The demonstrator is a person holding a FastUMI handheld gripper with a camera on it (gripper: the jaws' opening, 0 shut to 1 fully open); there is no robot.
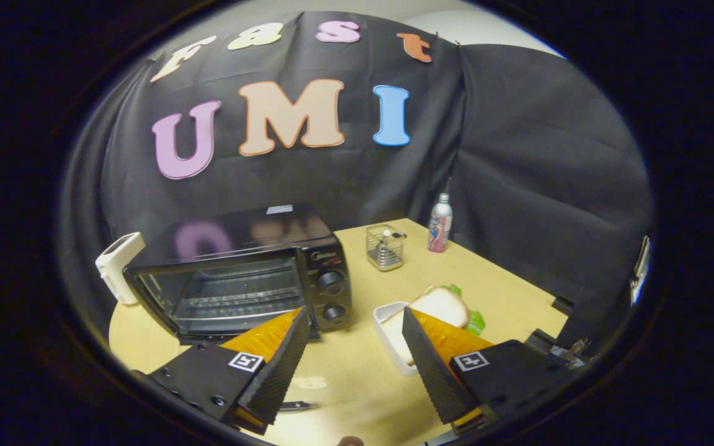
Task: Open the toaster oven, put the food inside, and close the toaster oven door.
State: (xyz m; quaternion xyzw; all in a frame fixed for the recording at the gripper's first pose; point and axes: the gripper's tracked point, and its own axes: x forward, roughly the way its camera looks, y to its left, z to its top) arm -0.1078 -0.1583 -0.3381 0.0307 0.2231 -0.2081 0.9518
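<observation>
Gripper view: the gripper hangs released over the pale wooden table, its 2 fingers spread with nothing between them. The black toaster oven sits beyond the left finger; the sandwich in a white tray lies just behind the right finger.

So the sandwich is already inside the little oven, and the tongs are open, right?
Not quite. In the gripper view the sandwich sits on a white tray on the table, beside the toaster oven. The tongs are open.
</observation>
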